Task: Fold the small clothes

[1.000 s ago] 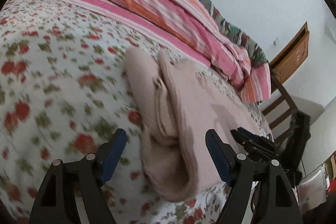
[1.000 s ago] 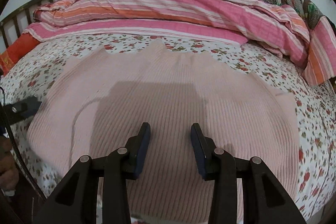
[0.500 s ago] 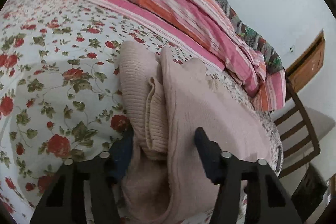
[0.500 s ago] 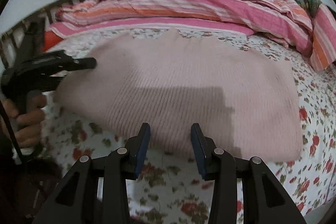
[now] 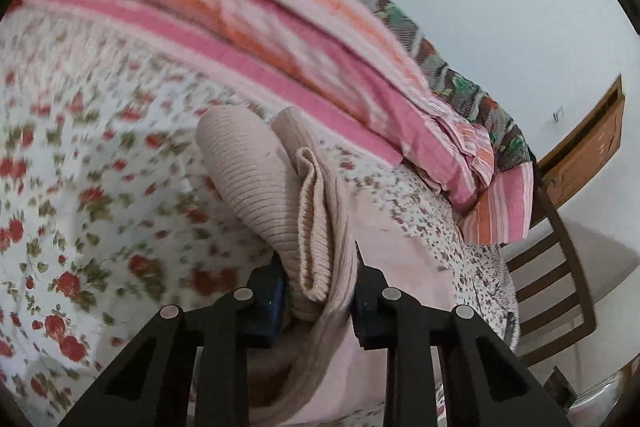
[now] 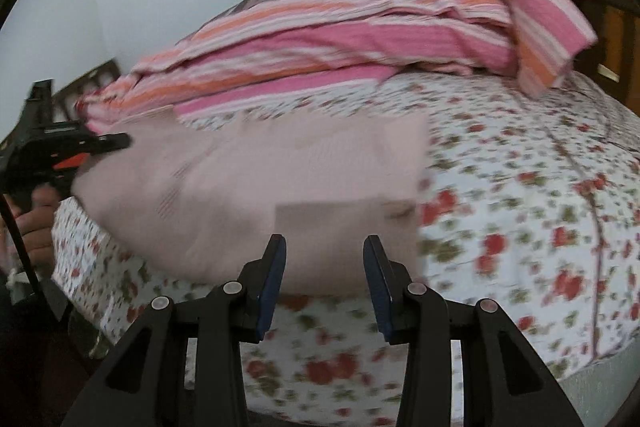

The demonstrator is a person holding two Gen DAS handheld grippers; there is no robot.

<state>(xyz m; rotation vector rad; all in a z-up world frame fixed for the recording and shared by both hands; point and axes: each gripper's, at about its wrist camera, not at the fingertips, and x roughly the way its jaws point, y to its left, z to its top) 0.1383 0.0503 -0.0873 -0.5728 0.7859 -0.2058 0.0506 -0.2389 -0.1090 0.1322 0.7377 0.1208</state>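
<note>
A folded pale pink ribbed knit garment [image 5: 272, 187] lies on the floral bedsheet [image 5: 80, 167]. My left gripper [image 5: 318, 291] is shut on the garment's thick folded end, its layers bunched between the blue pads. In the right wrist view the same garment [image 6: 256, 187] lies as a flat folded rectangle, and the left gripper [image 6: 104, 143] grips its left end. My right gripper [image 6: 324, 267] is open and empty, just in front of the garment's near edge, not touching it.
A pink and orange striped blanket [image 5: 280, 27] is heaped along the back of the bed [image 6: 520, 187]. A dark wooden chair [image 5: 552, 287] stands beyond the bed's far side. The bed's near edge [image 6: 580, 367] drops off at lower right.
My left gripper closed on the garment's folded end. My right gripper drew back off the garment toward the bed's near edge and stayed open.
</note>
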